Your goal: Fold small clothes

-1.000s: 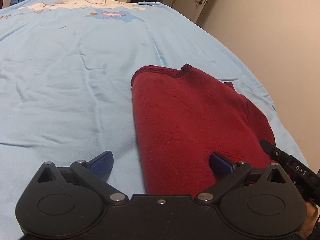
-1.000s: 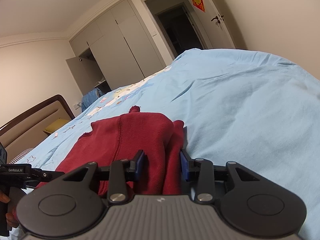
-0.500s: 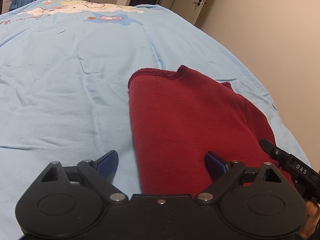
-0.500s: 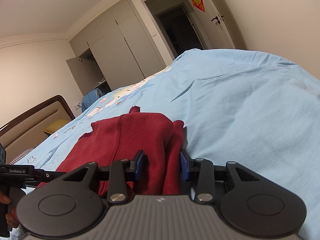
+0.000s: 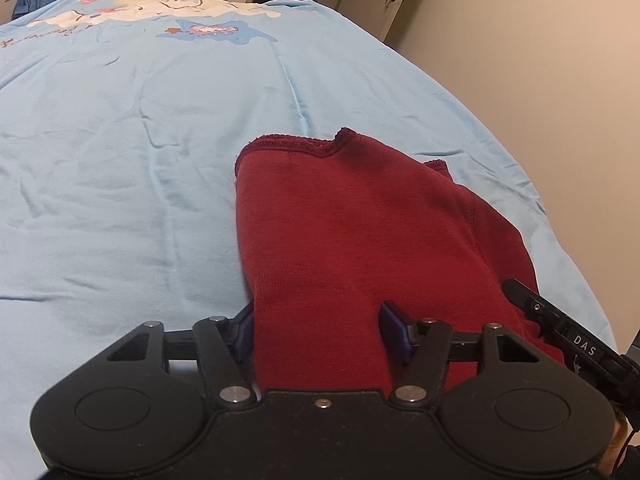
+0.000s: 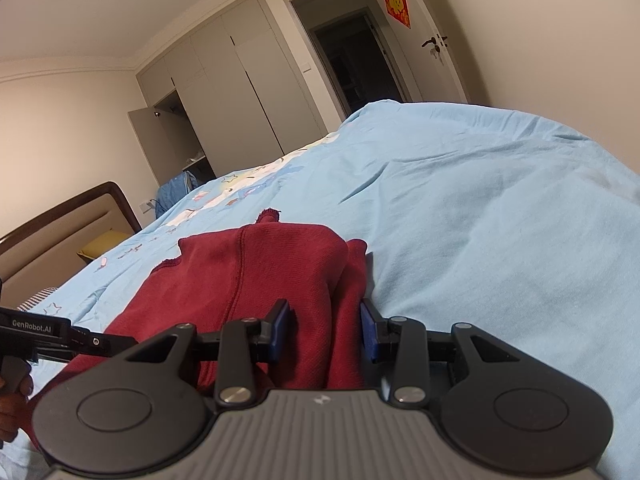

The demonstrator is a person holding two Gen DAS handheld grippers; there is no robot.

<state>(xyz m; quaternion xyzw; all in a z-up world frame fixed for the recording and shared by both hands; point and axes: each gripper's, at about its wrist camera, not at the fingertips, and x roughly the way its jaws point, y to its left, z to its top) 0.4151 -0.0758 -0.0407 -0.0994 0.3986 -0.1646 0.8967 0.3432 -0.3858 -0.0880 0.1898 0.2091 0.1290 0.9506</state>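
the red garment [image 5: 360, 232] lay on the light blue bedsheet [image 5: 120, 184] near the bed's edge, partly folded, its ribbed hem at the far end and a seam running down one side. the left tool [image 5: 316, 328] had its blue pads on either side of the near edge of the cloth, closed in against the fabric and gripping it. the right tool [image 6: 324, 328] likewise pinched a bunched fold of the red garment [image 6: 256, 276] between its blue pads, the cloth standing up in a ridge between them. in the right wrist view the left tool's black body showed at the left edge, held by a hand [image 6: 12, 404]. a wardrobe [image 6: 224, 92] and a door [image 6: 436, 52] stood beyond the bed
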